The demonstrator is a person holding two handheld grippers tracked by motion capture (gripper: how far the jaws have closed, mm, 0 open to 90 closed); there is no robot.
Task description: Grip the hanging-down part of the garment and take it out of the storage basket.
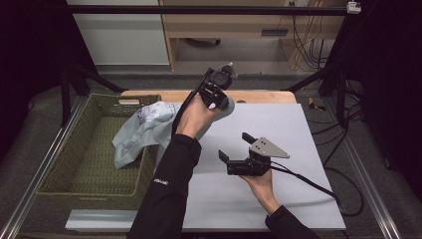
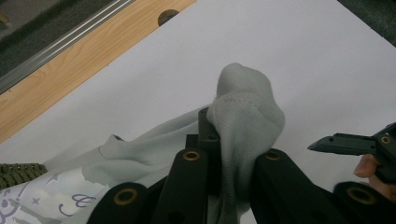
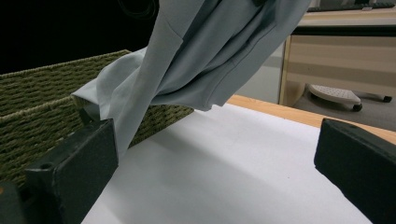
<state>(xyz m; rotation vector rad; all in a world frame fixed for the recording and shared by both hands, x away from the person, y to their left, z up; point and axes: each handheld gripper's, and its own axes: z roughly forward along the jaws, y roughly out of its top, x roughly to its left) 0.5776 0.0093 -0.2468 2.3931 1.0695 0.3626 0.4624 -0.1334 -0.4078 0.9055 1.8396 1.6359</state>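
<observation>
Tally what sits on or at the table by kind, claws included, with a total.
Grey printed garment, pinched by the left claw and trailing into the basket: 1
Green woven basket: 1
Claws, left shut on the garment, right claw open and holding nothing: 2
White mat on the table: 1
Total: 5

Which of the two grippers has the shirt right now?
The left gripper, raised by the basket, is shut on the grey shirt; the right gripper is open.

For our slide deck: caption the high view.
Left gripper lifts grey shirt from woven basket; right gripper open.
</observation>
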